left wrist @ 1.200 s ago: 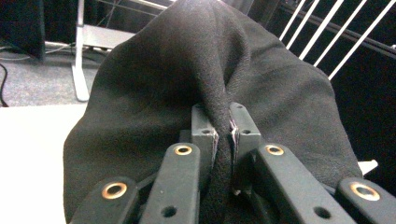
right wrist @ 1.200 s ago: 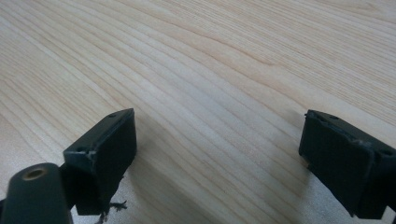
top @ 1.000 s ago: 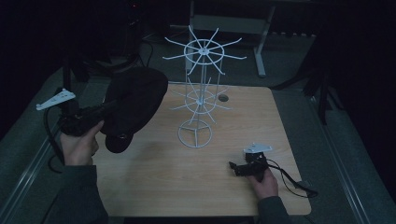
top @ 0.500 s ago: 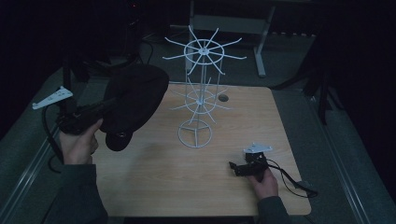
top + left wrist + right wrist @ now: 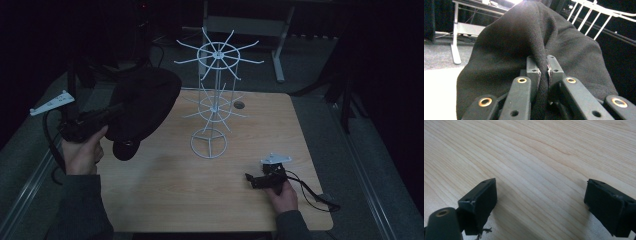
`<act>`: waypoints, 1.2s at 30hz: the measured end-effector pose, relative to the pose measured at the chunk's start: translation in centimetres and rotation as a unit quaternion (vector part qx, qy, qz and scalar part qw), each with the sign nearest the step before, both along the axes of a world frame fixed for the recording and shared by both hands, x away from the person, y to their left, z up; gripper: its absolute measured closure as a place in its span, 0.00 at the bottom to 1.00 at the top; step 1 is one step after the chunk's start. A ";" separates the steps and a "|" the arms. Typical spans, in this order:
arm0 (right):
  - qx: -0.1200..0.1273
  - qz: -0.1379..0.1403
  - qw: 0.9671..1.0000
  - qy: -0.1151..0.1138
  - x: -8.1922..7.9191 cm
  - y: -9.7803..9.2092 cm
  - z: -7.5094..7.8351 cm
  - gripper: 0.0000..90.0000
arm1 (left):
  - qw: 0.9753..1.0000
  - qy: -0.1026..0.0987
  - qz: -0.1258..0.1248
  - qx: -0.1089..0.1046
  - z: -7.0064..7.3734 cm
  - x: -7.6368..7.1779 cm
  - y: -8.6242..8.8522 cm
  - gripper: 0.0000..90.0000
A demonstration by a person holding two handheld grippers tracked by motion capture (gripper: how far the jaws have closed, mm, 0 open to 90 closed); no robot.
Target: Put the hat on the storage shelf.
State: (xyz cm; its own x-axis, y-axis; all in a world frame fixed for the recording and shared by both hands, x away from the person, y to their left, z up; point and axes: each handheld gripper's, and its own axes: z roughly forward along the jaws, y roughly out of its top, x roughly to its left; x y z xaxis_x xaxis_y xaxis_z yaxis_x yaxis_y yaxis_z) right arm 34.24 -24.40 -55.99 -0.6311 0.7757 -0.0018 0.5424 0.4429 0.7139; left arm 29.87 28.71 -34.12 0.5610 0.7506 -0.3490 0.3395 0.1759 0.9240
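Note:
A black fabric hat (image 5: 145, 102) hangs in the air over the table's left side, its fold pinched in my left gripper (image 5: 117, 107). In the left gripper view the two jaws are shut on a ridge of the black hat (image 5: 534, 45), with my left gripper (image 5: 543, 71) holding it from below. A white wire display rack (image 5: 215, 100) with spoked arms stands at the table's middle. My right gripper (image 5: 250, 180) rests low on the wooden table (image 5: 165, 195) at the front right. Its jaws stand wide apart over bare wood, my right gripper (image 5: 540, 195) holding nothing.
White rack arms (image 5: 594, 22) show just beyond the hat in the left gripper view. A cable (image 5: 315, 192) trails from the right gripper toward the table's right edge. A metal desk frame (image 5: 260, 30) stands behind the table. Dark floor surrounds the table.
The left gripper with the hat has risen slightly and shifted a little left. The right gripper has stayed where it was.

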 end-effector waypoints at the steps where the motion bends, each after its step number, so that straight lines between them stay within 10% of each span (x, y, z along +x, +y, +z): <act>1: 0.000 0.000 1.000 0.000 0.0 0.0 0.0 0.12 | 1.000 -0.001 0.000 -0.002 0.0 0.0 0.0 0.94; 36: 0.000 0.000 1.000 0.000 0.0 0.0 0.0 0.12 | 0.996 -0.041 -0.020 -0.076 0.3 0.5 0.9 0.94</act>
